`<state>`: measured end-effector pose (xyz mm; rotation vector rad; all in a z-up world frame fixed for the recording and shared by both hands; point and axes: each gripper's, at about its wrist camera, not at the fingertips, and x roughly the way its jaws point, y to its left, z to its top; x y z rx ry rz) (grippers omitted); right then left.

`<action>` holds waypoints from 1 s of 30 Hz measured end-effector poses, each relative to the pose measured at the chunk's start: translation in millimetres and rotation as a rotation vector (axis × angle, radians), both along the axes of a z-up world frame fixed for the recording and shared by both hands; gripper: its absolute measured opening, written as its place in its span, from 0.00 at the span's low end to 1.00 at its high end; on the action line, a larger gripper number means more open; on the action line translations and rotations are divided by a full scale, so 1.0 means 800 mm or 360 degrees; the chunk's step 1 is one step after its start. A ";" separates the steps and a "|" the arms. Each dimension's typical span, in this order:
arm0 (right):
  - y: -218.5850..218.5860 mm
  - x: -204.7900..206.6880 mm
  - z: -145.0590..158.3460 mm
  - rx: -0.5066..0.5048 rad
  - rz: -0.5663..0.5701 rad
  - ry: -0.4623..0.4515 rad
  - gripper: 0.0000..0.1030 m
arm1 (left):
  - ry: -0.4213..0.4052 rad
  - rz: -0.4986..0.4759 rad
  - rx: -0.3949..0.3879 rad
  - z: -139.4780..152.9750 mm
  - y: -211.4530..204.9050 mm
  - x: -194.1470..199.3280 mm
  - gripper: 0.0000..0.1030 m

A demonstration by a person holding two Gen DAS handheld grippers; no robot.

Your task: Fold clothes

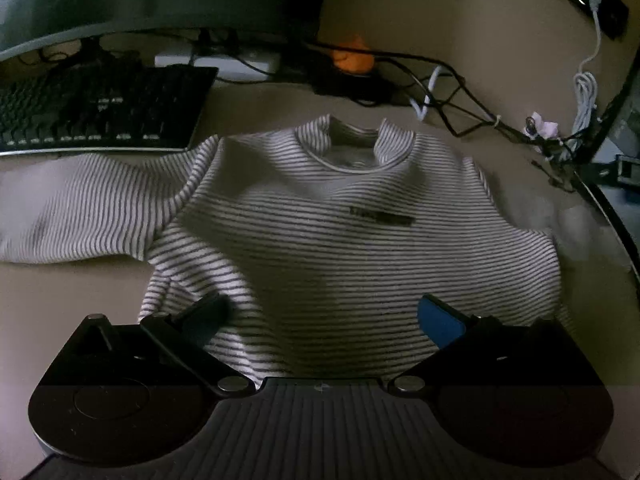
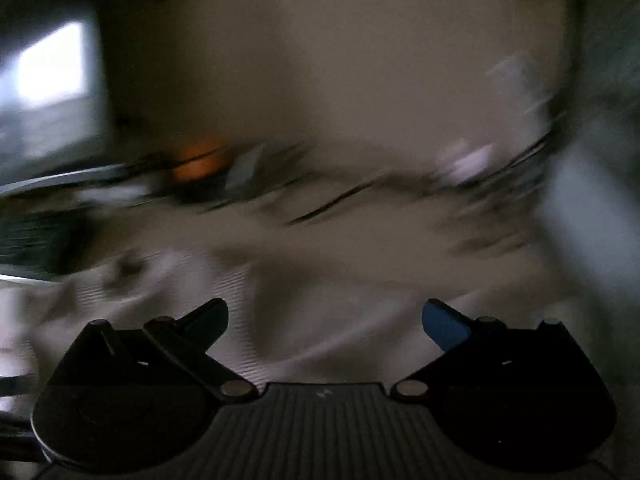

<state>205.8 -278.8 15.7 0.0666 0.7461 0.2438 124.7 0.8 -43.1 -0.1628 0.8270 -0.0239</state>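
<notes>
Striped knit shirt (image 1: 320, 240), flat mid-desktop (image 1: 72, 288), keyboard (image 1: 100, 108) at far-left edge: soft, light, likely limp; grip hem corners. Left gripper (image 1: 320, 316) and right gripper (image 2: 324, 320) both spread, empty.

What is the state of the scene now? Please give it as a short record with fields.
garment: striped shirt, lying flat, collar away from the camera
sleeve: one sleeve spread out sideways
left gripper: open, over the shirt's hem
right gripper: open, view blurred
behind the shirt: keyboard, cables
surface: beige table
</notes>
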 end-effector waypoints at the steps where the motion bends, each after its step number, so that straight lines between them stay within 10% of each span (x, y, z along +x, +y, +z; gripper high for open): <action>1: 0.009 0.007 -0.010 0.0066 0.0045 0.0056 1.00 | -0.0016 -0.0016 0.0032 -0.002 -0.002 0.000 1.00; 5: 0.026 0.039 -0.052 0.0067 0.0065 0.0220 1.00 | -0.0087 -0.0096 0.0252 -0.012 -0.022 -0.002 1.00; 17: 0.014 0.109 -0.079 -0.0229 0.0036 0.0185 1.00 | 0.0022 -0.0197 0.0235 -0.009 -0.019 0.064 1.00; 30: 0.052 -0.072 -0.047 0.0019 0.0231 0.0314 1.00 | 0.0336 0.0000 0.0070 0.024 -0.054 -0.063 1.00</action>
